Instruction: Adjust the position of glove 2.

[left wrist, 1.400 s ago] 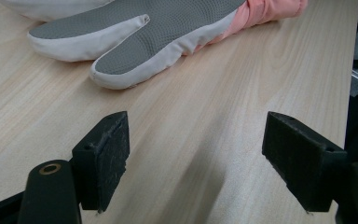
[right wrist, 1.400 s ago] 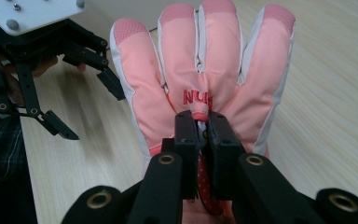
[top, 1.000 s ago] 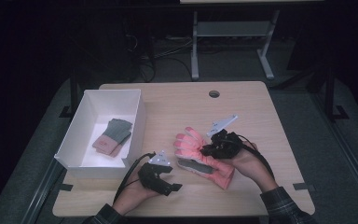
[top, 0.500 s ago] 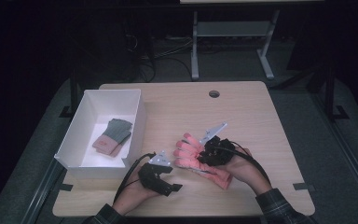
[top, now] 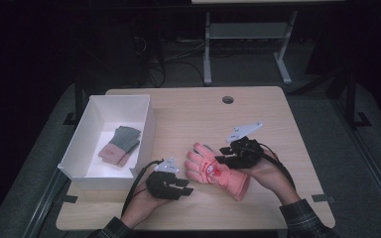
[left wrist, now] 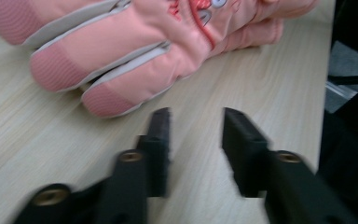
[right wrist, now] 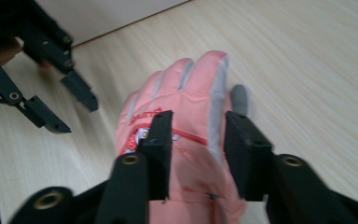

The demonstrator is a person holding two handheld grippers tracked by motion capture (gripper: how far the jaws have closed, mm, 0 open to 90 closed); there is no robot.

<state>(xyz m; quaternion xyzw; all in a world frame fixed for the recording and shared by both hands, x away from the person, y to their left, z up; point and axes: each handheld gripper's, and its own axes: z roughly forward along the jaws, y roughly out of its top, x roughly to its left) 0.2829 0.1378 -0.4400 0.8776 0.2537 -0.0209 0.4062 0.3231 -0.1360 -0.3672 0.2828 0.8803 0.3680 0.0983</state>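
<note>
A pink padded glove (top: 213, 172) lies flat on the wooden table (top: 203, 114), fingers toward the left. In the left gripper view the glove (left wrist: 135, 42) fingertips lie just beyond my left gripper (left wrist: 196, 126). Its jaws have just been closing, stand apart and have nothing between them. My left gripper (top: 186, 186) rests left of the glove. My right gripper (top: 222, 154) hovers over the glove's back. In the right gripper view the glove (right wrist: 191, 107) lies below my right gripper (right wrist: 198, 123). Its jaws have just been opening and grip nothing. The left gripper (right wrist: 74, 112) appears beyond.
A white open box (top: 146, 124) stands at the table's left, with a folded grey and pink knitted item (top: 120, 145) inside. A round cable hole (top: 227, 99) sits near the far edge. Dark floor and a metal stand lie beyond the table.
My right gripper dipped left over the glove, then drew back right and slightly up. The glove stays in about the same place. The left hand has not moved.
</note>
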